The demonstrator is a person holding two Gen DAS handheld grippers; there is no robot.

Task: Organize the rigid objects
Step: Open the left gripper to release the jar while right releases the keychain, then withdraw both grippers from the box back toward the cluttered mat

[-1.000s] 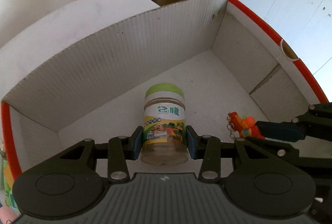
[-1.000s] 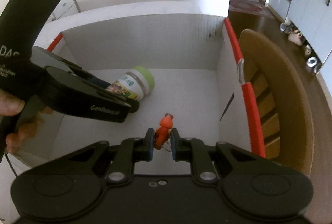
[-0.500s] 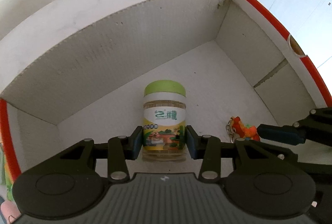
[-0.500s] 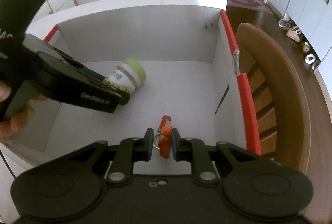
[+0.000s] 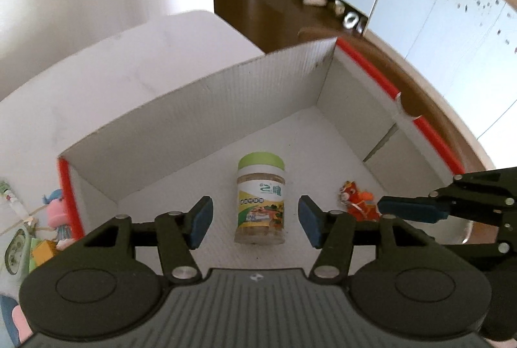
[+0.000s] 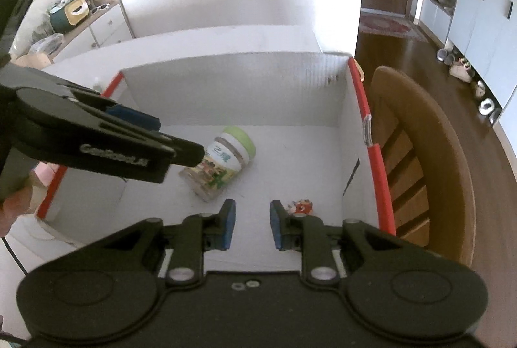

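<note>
left gripper [image 5: 255,223] now parted off jar [image 5: 261,199]; right gripper [image 6: 249,227] released toy [image 6: 302,207]

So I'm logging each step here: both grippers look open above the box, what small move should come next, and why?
Probably lift both grippers up and out of the box. The jar stands free on the box floor between the left gripper's spread fingers, and the orange toy lies on the floor beside the open right gripper. Neither is held, so both look placed.
</note>
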